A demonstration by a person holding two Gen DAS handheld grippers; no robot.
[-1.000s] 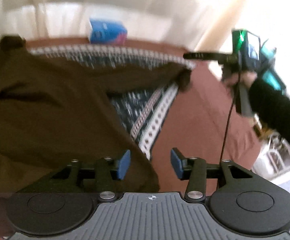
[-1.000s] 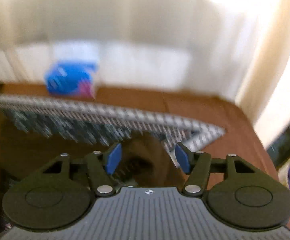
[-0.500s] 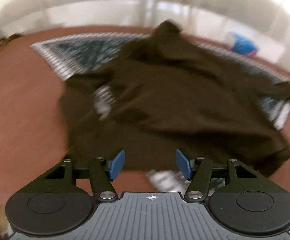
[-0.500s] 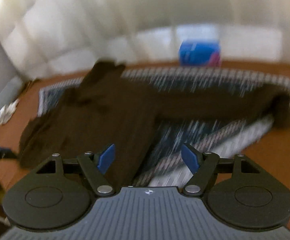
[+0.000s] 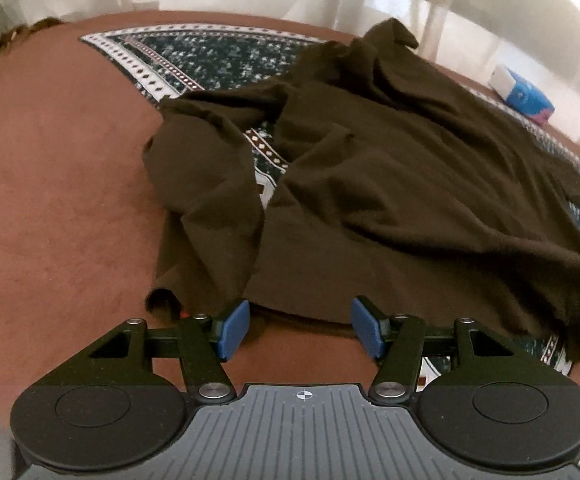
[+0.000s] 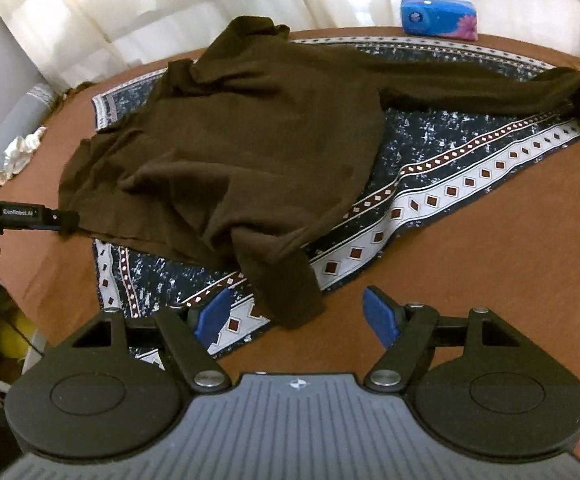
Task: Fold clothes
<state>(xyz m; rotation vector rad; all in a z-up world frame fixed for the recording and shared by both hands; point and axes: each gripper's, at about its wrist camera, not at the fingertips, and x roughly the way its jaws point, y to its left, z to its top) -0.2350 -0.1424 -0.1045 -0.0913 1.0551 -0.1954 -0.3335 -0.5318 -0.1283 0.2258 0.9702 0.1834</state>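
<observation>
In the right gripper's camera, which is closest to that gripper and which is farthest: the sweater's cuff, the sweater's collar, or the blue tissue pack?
1. The sweater's cuff, lying just ahead of the right gripper, between its open jaws.
2. The sweater's collar, far up the patterned cloth, left of center.
3. The blue tissue pack, farthest, at the table's back edge, to the right.

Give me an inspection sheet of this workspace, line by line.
Surface: brown cloth-covered top with a patterned mat on it.
Job's things: dark brown sweater spread on the mat, creased, one sleeve stretched out sideways.
Clutter: blue tissue pack at the far edge.
Grippers: left gripper open at the sweater's hem; right gripper open, empty.
Cables: nothing seen.
Surroundings: white curtains behind.
</observation>
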